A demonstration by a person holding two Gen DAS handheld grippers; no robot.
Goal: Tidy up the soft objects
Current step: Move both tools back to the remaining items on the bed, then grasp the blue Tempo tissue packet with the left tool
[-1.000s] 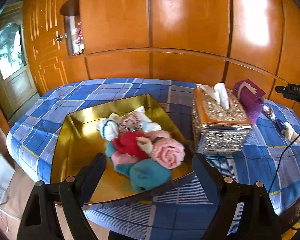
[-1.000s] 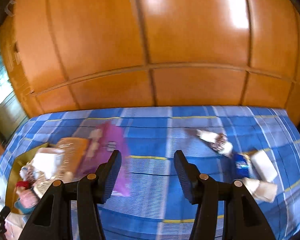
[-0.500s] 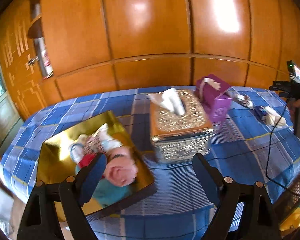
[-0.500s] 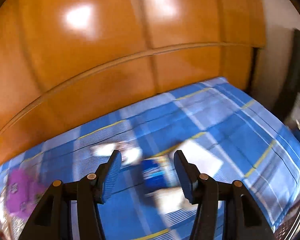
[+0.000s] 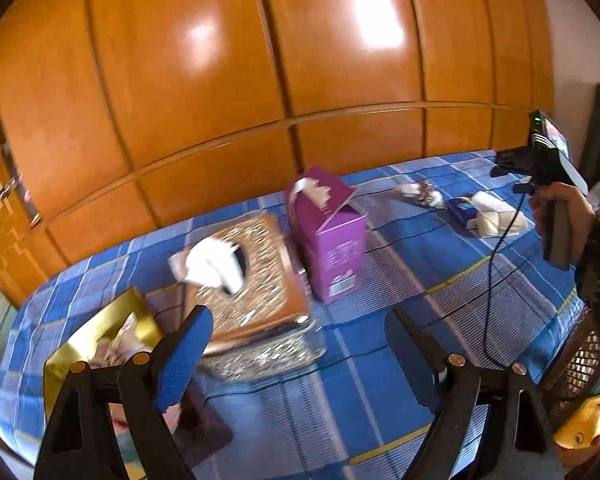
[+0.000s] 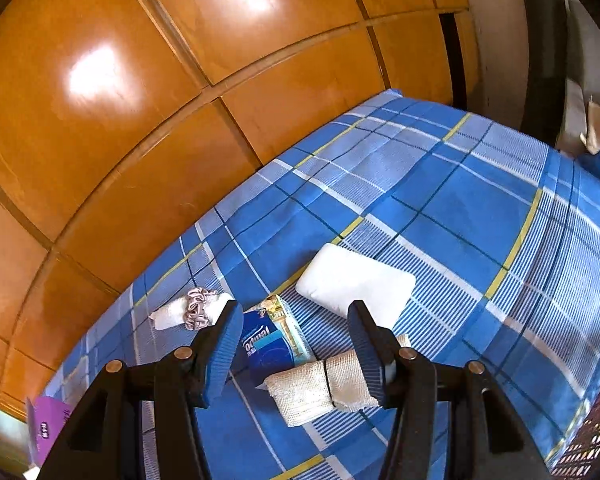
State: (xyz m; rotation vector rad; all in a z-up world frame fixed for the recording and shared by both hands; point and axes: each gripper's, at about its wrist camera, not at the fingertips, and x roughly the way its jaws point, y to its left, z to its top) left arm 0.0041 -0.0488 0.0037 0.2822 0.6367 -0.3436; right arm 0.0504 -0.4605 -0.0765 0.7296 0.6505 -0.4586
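Note:
In the right wrist view my right gripper (image 6: 296,344) is open and empty, low over a rolled beige cloth (image 6: 320,386) held by a dark band. A blue tissue pack (image 6: 270,346), a white flat pad (image 6: 354,280) and a white roll with a pink scrunchie (image 6: 192,310) lie around it on the blue checked cloth. In the left wrist view my left gripper (image 5: 300,354) is open and empty above the bed. The gold tray (image 5: 100,328) of soft items sits at lower left, mostly hidden behind the left finger. The right gripper (image 5: 540,160) shows at far right.
An ornate metal tissue box (image 5: 256,292) and a purple carton (image 5: 328,232) stand mid-bed in the left wrist view. A black cable (image 5: 496,264) runs across the cloth. Orange wooden wardrobe panels (image 6: 180,100) back the bed. A wicker basket (image 5: 580,364) is at right.
Both views have swung right. The tray slid to the left edge of the left view. My right gripper has come down over the rolled cloth and tissue pack.

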